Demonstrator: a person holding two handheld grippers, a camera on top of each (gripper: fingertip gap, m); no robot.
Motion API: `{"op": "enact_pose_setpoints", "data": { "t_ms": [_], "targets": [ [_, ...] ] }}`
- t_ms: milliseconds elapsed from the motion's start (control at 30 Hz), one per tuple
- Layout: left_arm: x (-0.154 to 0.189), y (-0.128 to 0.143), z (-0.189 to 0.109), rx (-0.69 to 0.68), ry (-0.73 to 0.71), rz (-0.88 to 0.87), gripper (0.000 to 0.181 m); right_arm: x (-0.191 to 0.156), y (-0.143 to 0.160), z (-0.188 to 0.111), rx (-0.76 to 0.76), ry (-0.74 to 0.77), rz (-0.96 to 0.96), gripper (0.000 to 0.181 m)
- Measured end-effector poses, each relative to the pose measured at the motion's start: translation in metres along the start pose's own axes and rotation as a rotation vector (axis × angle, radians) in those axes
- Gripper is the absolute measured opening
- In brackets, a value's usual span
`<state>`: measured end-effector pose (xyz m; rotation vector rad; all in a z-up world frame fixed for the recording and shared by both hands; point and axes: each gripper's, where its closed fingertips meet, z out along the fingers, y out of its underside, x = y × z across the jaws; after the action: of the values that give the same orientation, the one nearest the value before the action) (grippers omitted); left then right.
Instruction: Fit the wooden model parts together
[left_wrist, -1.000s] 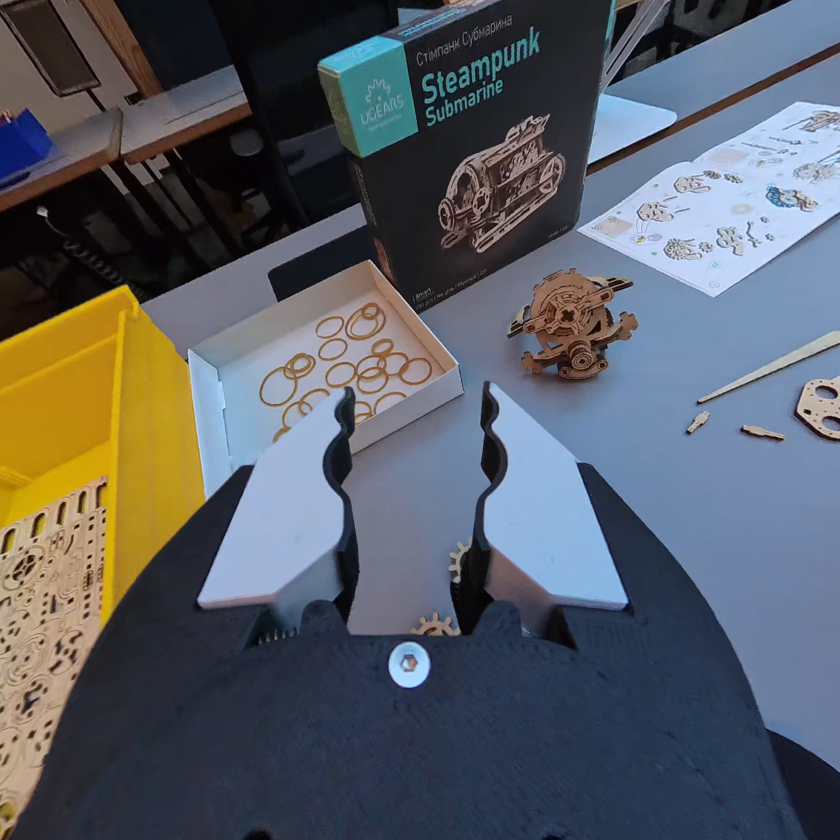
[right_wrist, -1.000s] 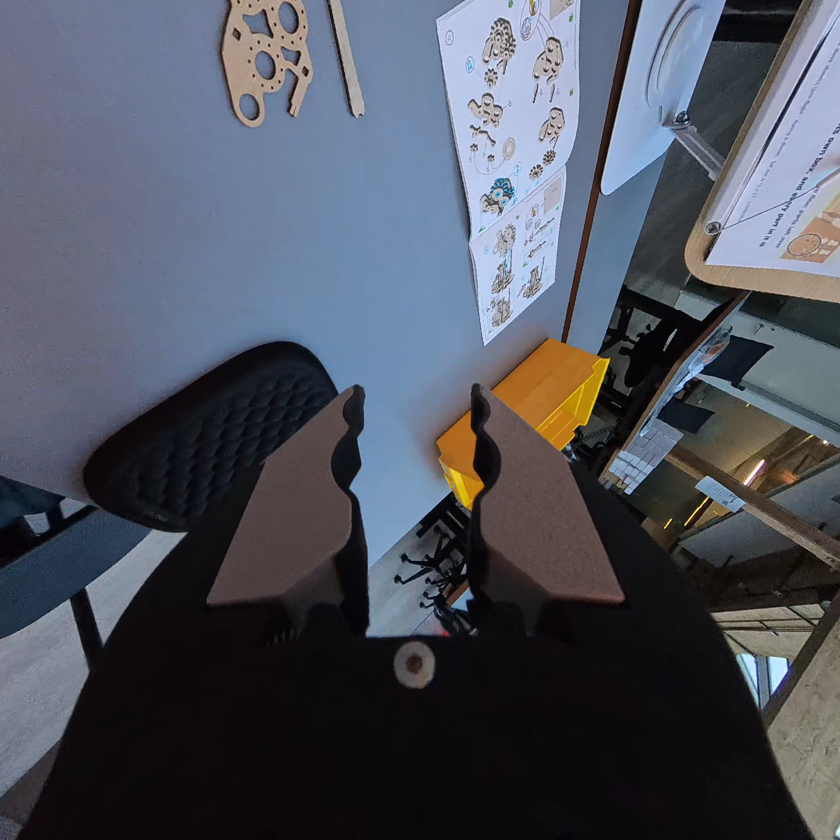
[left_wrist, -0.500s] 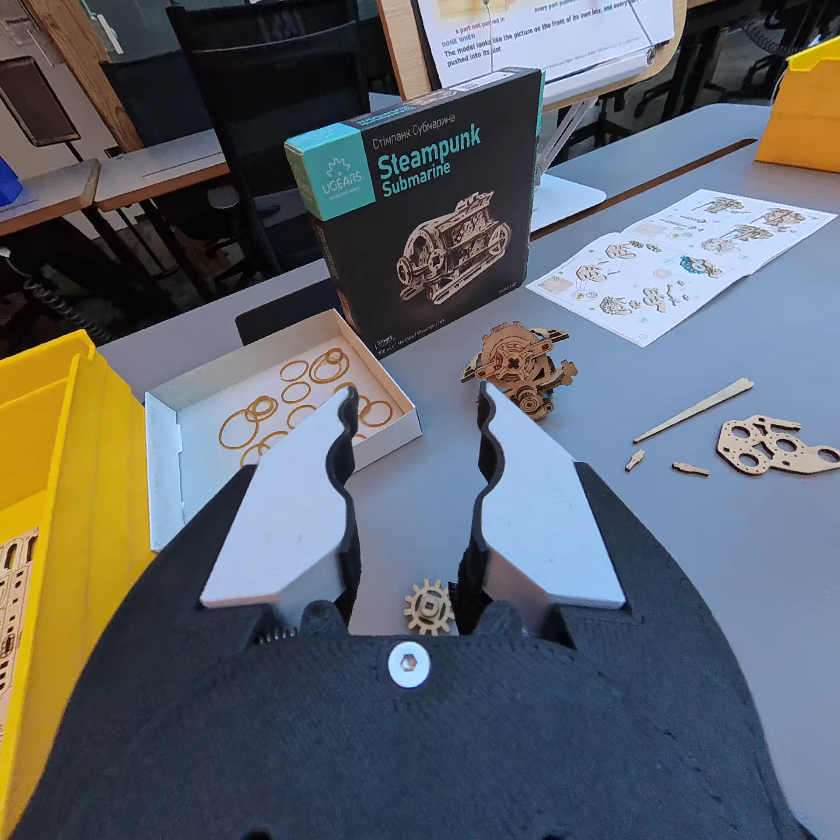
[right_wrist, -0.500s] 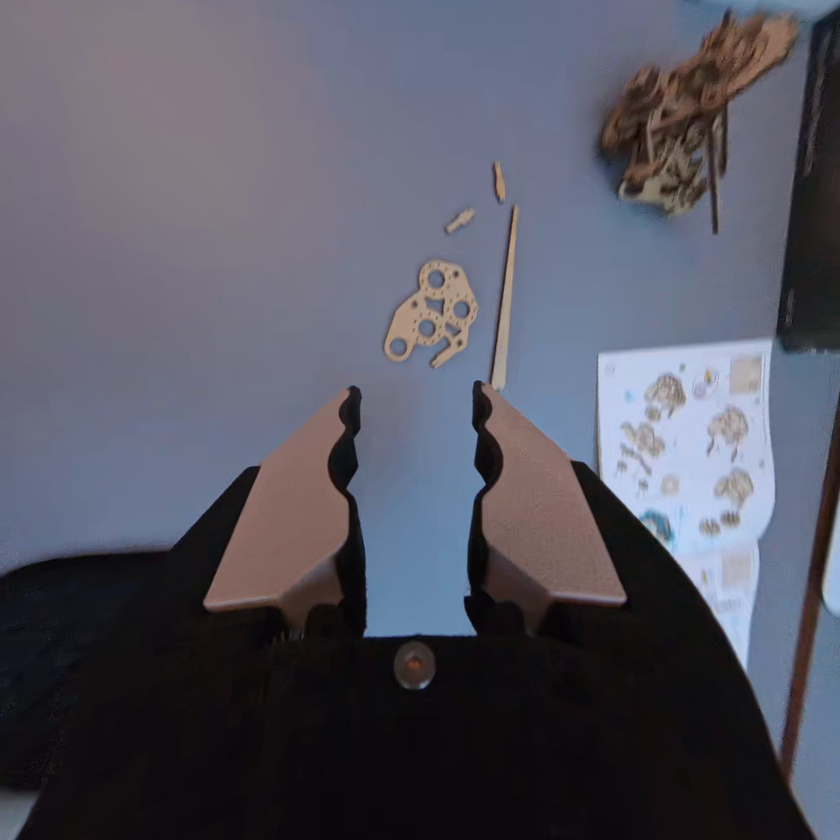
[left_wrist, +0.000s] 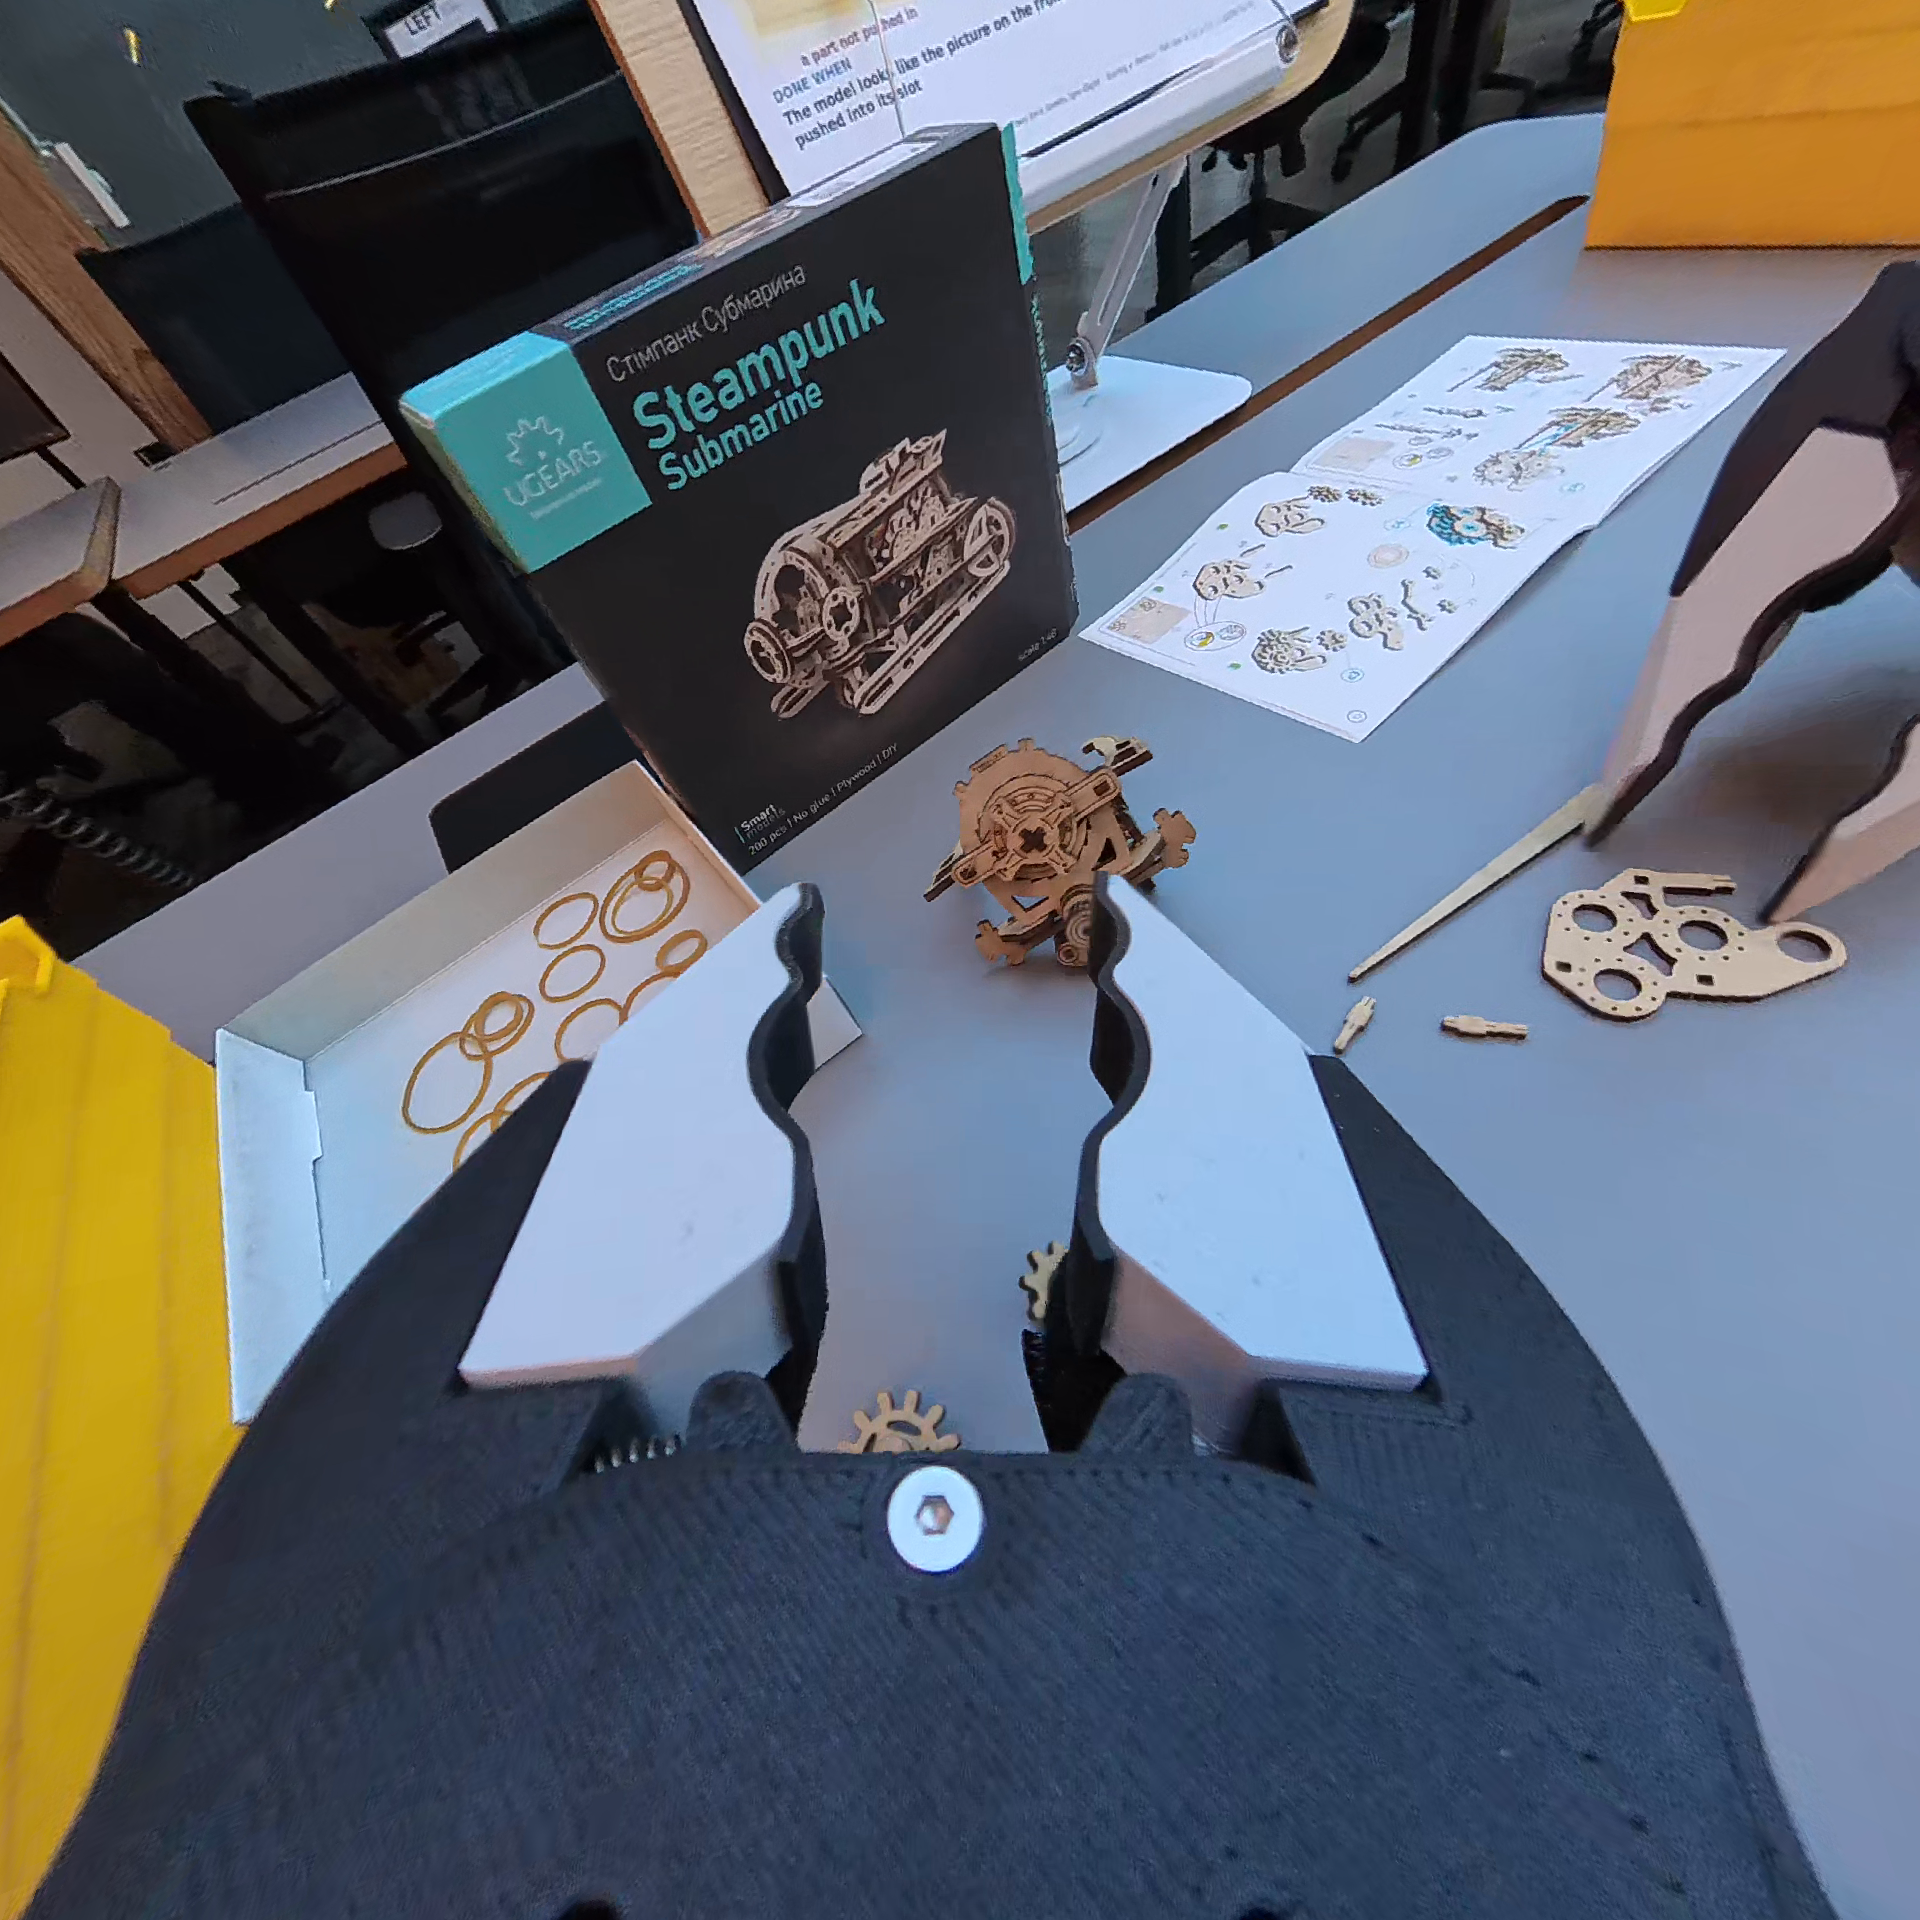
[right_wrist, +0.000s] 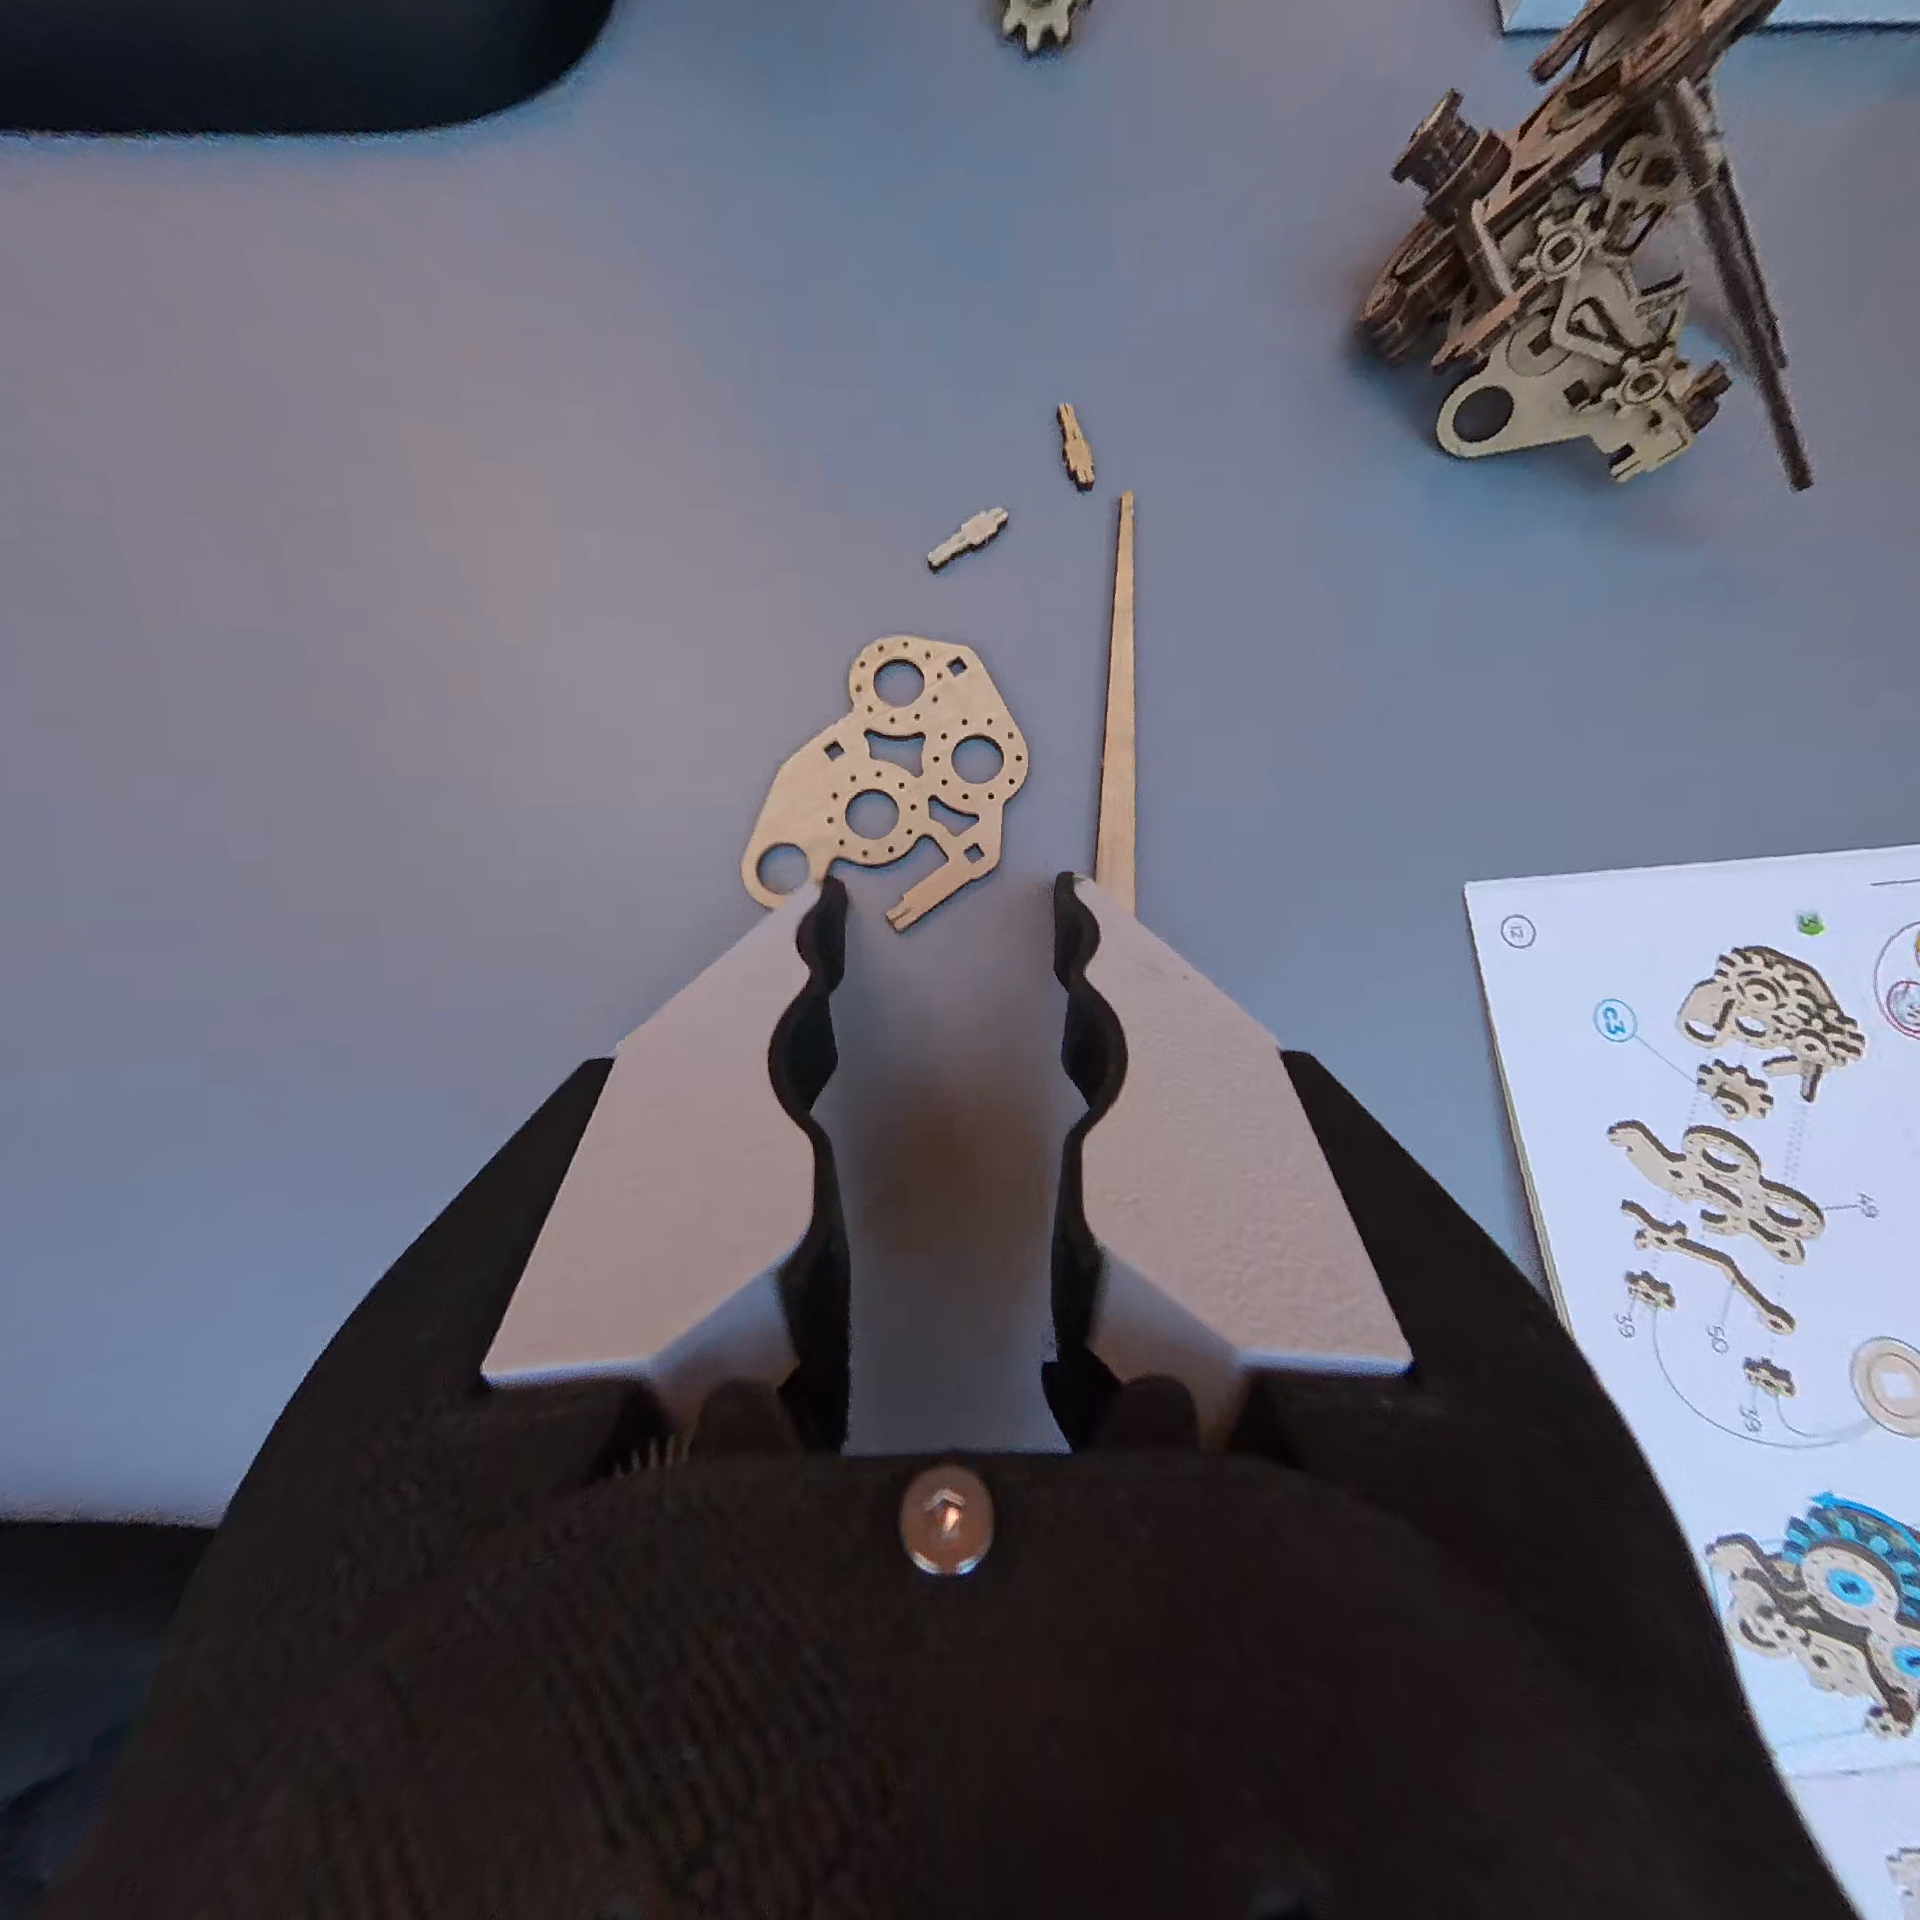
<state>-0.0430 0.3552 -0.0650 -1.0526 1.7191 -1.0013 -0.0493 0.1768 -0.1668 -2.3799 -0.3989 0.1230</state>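
Both claws apart and empty: right claw just short of the perforated wooden plate, left claw near the part-built model on the tabletop.

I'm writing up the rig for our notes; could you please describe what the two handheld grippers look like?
Both look alike. The left gripper has a black, coarse-textured, rounded printed body, two pale grey wedge-shaped fingers lined with wavy black inner pads, and a silver hex screw at centre. The right gripper matches it. No cables or sleeves show.
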Motion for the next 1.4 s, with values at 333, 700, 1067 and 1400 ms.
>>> {"op": "enact_pose_setpoints", "data": {
  "t_ms": [333, 700, 1067, 1400],
  "targets": [
    [0.059, -0.010, 0.014, 0.004, 0.154, 0.045, 0.050, -0.013, 0.018, -0.017, -0.003, 0.084, -0.007, 0.004],
    [0.178, 0.012, 0.029, -0.141, 0.441, 0.190, 0.049, -0.009, 0.054, -0.050, 0.021, 0.332, 0.363, 0.011],
    [0.212, 0.021, 0.050, -0.192, 0.496, 0.245, 0.048, -0.019, 0.048, -0.055, 0.066, 0.242, 0.305, 0.024],
    [0.221, 0.023, 0.063, -0.205, 0.555, 0.240, 0.042, -0.009, 0.042, -0.039, 0.088, 0.162, 0.208, 0.029]
  ]
}}
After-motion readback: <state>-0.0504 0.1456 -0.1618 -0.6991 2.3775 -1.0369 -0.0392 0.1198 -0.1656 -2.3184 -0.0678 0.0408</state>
